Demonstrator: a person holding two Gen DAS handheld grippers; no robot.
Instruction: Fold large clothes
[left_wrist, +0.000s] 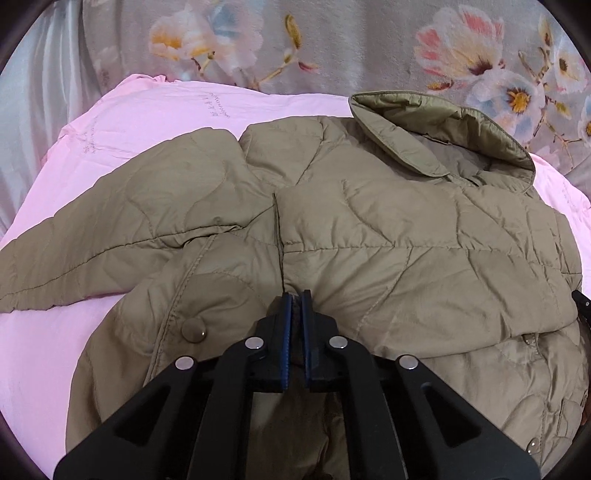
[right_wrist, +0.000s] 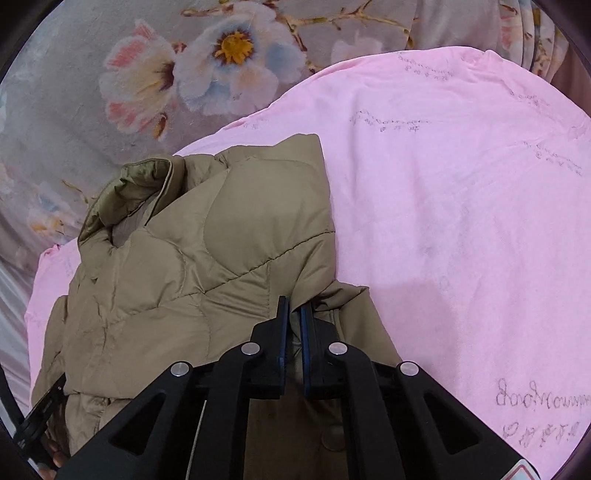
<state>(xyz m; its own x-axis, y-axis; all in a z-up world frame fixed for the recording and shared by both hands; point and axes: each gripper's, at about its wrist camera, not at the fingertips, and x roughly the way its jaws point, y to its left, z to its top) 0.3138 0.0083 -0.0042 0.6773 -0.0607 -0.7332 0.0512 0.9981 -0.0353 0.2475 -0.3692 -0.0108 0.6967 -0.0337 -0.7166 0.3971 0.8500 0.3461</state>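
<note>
Khaki quilted jacket (left_wrist: 388, 229) lies spread on the pink quilt (left_wrist: 155, 114), collar (left_wrist: 443, 133) toward the quilt's far edge, where the floral blanket (left_wrist: 332, 40) begins; hem end is nearest the cameras. So the long axis runs collar-to-hem, i.e. straight away from both sets of fingers. One sleeve (left_wrist: 85, 243) trails out toward the quilt's left side in the left wrist view. In the right wrist view the jacket's other side already looks doubled over onto the body, w/ bare pink quilt beyond it toward the right edge. Left gripper (left_wrist: 296, 299) is pinched tight on a ridge of jacket fabric by the front placket, a snap button (left_wrist: 194, 329) just beside it; pads nearly meet, only cloth between. Right gripper (right_wrist: 293, 314) likewise clamped on a fold of jacket near the hem, jaws almost closed w/ fabric in the gap. Both grips sit on the near end, approx level w/ each other, neither hand clearly nearer the collar. Judgement: coming move prob. carries the near end forward along that axis toward the collar; the two pinches need to travel together or the fold skews. The loose sleeve could drag or bunch if left out.
</note>
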